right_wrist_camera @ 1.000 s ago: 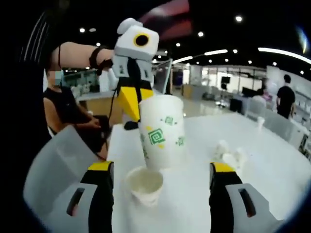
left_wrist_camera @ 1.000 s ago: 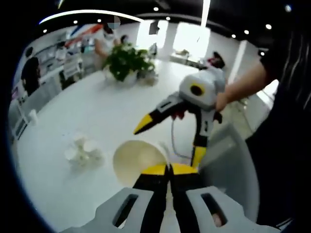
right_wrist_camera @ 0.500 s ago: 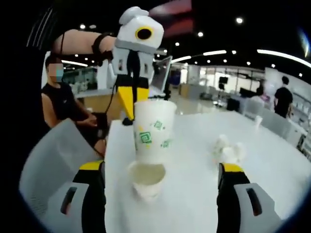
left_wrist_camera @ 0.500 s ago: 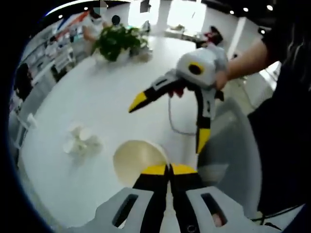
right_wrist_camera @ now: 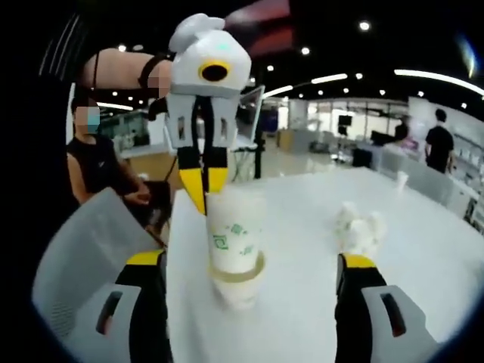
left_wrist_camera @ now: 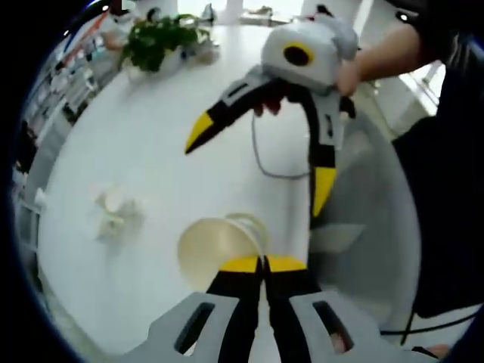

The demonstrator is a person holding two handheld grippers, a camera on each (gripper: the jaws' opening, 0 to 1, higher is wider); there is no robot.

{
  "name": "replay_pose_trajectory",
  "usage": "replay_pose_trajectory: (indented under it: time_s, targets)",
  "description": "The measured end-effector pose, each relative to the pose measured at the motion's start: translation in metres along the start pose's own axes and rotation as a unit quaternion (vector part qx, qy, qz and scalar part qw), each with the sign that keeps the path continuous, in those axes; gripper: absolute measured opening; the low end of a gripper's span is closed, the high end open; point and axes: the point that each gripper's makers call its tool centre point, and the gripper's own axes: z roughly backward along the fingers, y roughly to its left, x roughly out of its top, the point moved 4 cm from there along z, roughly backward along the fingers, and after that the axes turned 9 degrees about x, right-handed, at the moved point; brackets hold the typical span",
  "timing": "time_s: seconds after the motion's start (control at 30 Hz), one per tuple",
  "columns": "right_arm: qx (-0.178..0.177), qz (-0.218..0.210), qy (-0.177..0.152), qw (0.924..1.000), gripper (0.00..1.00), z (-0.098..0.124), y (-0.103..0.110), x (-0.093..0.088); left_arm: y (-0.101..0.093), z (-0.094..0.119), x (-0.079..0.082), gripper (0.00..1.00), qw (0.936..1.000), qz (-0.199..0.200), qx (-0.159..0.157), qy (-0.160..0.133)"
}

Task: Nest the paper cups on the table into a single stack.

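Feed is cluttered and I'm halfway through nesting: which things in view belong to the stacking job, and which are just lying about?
Job:
- printed paper cup, gripped at its rim by the left gripper, partly lowered into the cup below
- plain paper cup standing on the table, receiving it
- right gripper, open

Lying about:
- small white cluster
- potted plant
- grey chair
- cable

I count two paper cups: a printed cup (right_wrist_camera: 231, 238) and a plain cup (right_wrist_camera: 237, 281). One potted plant (left_wrist_camera: 157, 39). One cluster of crumpled white objects (right_wrist_camera: 357, 229).
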Motion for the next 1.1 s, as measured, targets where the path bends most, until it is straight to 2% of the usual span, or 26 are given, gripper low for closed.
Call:
replay_pose_trajectory:
  time_s: [0.17, 0.43, 0.8, 0.97, 1.1]
  targets:
    - [0.002, -0.006, 0.000, 1.0000, 0.90, -0.001, 0.005, -0.004, -0.001, -0.009, -0.002, 0.00, 0.9997, -0.018, 0.000, 0.018]
    - [0.001, -0.019, -0.005, 0.9998, 0.88, 0.001, 0.006, -0.007, 0.001, -0.023, -0.006, 0.00, 0.9989, -0.019, 0.004, 0.042]
    - [0.005, -0.030, -0.012, 0.9995, 0.87, -0.001, 0.008, -0.010, 0.000, -0.037, -0.014, 0.00, 0.9978, -0.007, -0.010, 0.065]
    - [0.008, -0.031, -0.013, 0.9994, 0.85, 0.000, 0.008, -0.011, -0.002, -0.038, -0.015, 0.01, 0.9976, -0.002, -0.020, 0.066]
    - [0.008, -0.035, -0.015, 0.9992, 0.84, -0.001, 0.008, -0.011, -0.002, -0.039, -0.017, 0.02, 0.9971, 0.017, -0.022, 0.071]
